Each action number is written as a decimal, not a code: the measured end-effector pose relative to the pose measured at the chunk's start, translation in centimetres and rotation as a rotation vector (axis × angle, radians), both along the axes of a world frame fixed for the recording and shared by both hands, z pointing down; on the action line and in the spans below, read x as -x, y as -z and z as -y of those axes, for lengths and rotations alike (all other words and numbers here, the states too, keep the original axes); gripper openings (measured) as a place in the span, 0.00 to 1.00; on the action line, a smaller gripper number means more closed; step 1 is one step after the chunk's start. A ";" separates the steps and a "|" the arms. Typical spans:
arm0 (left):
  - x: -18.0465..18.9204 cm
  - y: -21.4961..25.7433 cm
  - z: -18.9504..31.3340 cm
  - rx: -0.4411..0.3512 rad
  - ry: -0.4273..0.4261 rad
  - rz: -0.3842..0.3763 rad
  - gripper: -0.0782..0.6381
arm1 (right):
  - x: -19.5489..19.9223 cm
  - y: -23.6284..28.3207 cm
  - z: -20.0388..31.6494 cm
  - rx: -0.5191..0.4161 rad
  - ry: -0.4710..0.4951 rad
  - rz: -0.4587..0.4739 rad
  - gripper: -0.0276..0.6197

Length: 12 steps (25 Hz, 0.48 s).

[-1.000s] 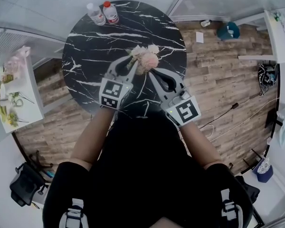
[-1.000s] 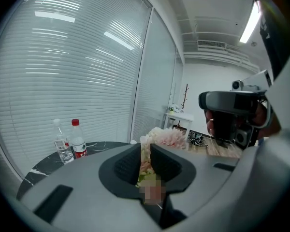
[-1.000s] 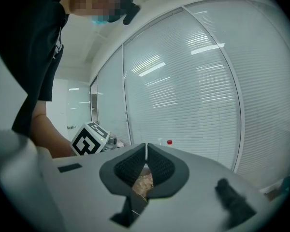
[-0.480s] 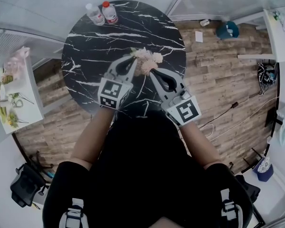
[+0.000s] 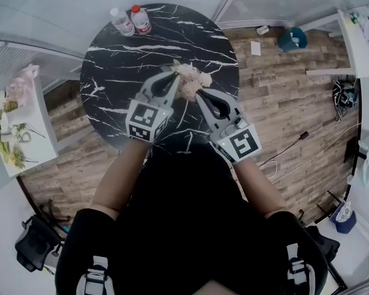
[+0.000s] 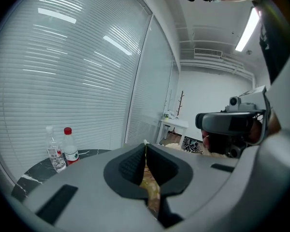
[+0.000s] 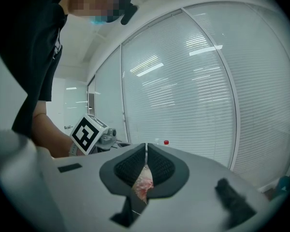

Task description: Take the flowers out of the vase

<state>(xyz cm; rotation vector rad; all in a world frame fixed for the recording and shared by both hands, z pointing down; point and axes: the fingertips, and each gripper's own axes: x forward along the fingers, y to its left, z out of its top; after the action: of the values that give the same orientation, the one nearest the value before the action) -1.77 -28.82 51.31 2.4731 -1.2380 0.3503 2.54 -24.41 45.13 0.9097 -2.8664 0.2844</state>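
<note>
The flowers [image 5: 190, 78] sit near the middle of the table [image 5: 120, 60], a small pale pink and cream bunch between the two gripper tips; the vase cannot be made out, being hidden under the blooms and the jaws; two bottles [image 5: 130, 19] stand well apart at the far left edge.

The left gripper [image 5: 171, 74] comes at the bunch from the left; its jaws have just been closing and now stand almost together, with a thin yellow-green piece of the flowers pinched between the pads. The right gripper [image 5: 201, 93] comes from the near right; its jaws are likewise nearly closed, on a pink and white piece that looks like petal rather than stem.

The bunch is probably very light, so weight is no worry; the trouble is softness. Petals would crush or tear under the pads and may slip free; the stems are thin but stiffer, and give the surer hold. The best place is likely on the stems just below the heads, gathered together; a hold on a bloom alone risks pulling it off. A straight upward lift seems wise, since stems dragging on the rim could tip the vase.
</note>
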 end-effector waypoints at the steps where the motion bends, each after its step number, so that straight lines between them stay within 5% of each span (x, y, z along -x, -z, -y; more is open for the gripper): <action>1: -0.1 0.2 0.0 -0.004 -0.004 0.000 0.13 | 0.0 0.2 0.0 -0.001 -0.006 0.001 0.08; 12: -0.4 3.8 -1.1 -0.055 -0.018 -0.006 0.13 | -0.4 1.7 -0.3 -0.025 -0.026 0.000 0.08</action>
<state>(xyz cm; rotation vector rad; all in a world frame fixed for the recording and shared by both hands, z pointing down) -1.41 -27.68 47.48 2.5311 -1.2396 0.3180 2.93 -24.15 43.48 0.9515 -2.8667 0.2521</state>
